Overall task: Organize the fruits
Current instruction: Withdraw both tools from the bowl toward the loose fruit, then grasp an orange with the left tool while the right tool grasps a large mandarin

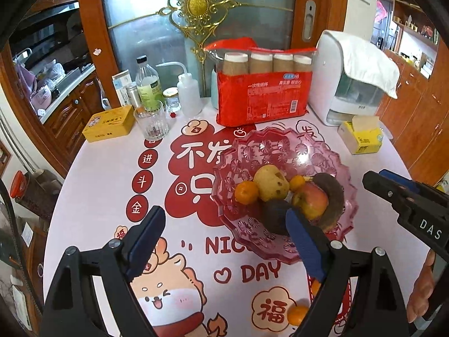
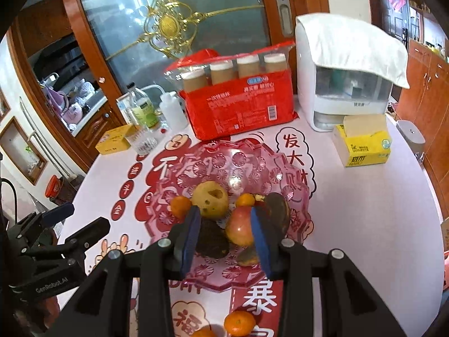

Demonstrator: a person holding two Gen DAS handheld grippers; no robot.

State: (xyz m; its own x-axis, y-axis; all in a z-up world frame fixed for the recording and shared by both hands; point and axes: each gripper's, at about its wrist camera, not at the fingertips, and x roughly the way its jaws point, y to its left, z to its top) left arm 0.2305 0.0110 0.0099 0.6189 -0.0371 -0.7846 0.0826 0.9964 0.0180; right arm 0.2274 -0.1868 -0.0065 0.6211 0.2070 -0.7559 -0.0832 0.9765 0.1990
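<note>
Left gripper (image 1: pixel 221 241) spread wide, nothing between the pads, hanging above the near rim of the pink glass bowl (image 1: pixel 306 146). Right gripper (image 2: pixel 226 236) narrow and also empty. The bowl sits mid-table holding a pear (image 1: pixel 271 183), apple (image 1: pixel 310 200), dark banana (image 1: pixel 332 196) and tangerines. Two loose tangerines (image 2: pixel 239 322) remain by the table's near edge, probably next; the second is partly hidden.

A scalloped pink glass bowl (image 2: pixel 280 174) sits mid-tabletop holding a blemished yellow pear (image 2: pixel 210 198), two small tangerines (image 2: pixel 179 205), a red-yellow apple (image 2: pixel 240 229), a dark avocado (image 2: pixel 211 238) and a blackened banana (image 2: pixel 277 210), all crowded together. Two more tangerines (image 2: pixel 239 323) lie loose on the tabletop nearer than the bowl.
</note>
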